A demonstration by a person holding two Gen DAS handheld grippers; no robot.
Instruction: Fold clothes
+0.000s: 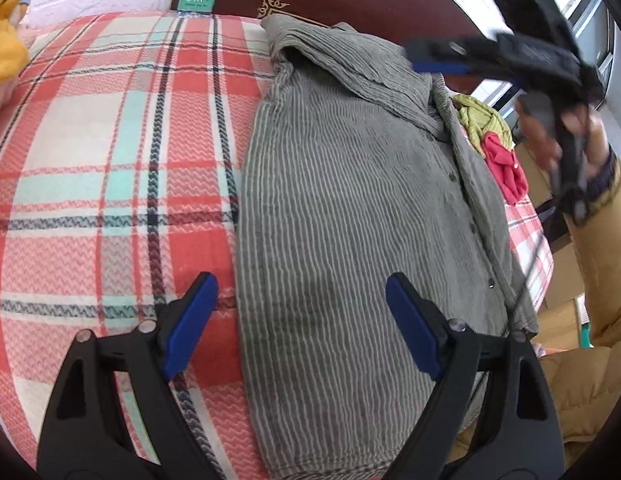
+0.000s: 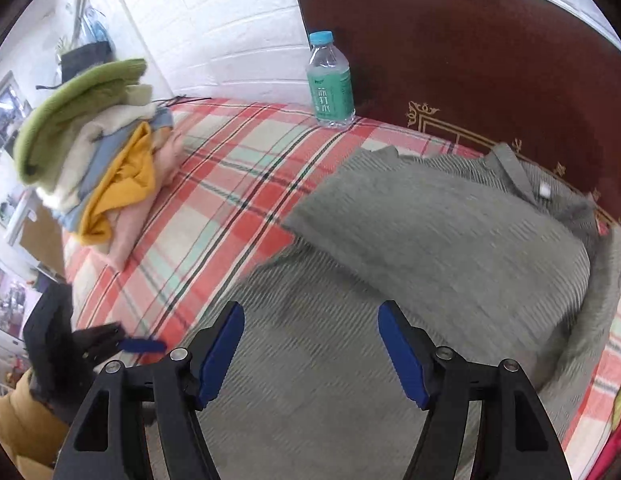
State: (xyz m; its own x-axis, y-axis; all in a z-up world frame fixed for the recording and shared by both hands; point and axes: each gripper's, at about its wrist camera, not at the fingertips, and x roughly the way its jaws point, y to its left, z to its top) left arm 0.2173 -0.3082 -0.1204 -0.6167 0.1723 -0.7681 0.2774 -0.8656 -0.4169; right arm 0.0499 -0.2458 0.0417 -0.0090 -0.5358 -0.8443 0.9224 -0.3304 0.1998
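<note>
Both grippers, left (image 1: 298,324) and right (image 2: 310,348), I hold wide open and empty above the grey striped button shirt (image 1: 350,200), which lies partly folded on the red-and-mint checked bedcover (image 1: 110,140), near the dark headboard (image 2: 470,60).

Shirt (image 2: 430,240) lies on bed (image 2: 230,184) before headboard (image 2: 470,72); bottle (image 2: 330,80) stands behind, clothes stack (image 2: 98,148) at far left.
</note>
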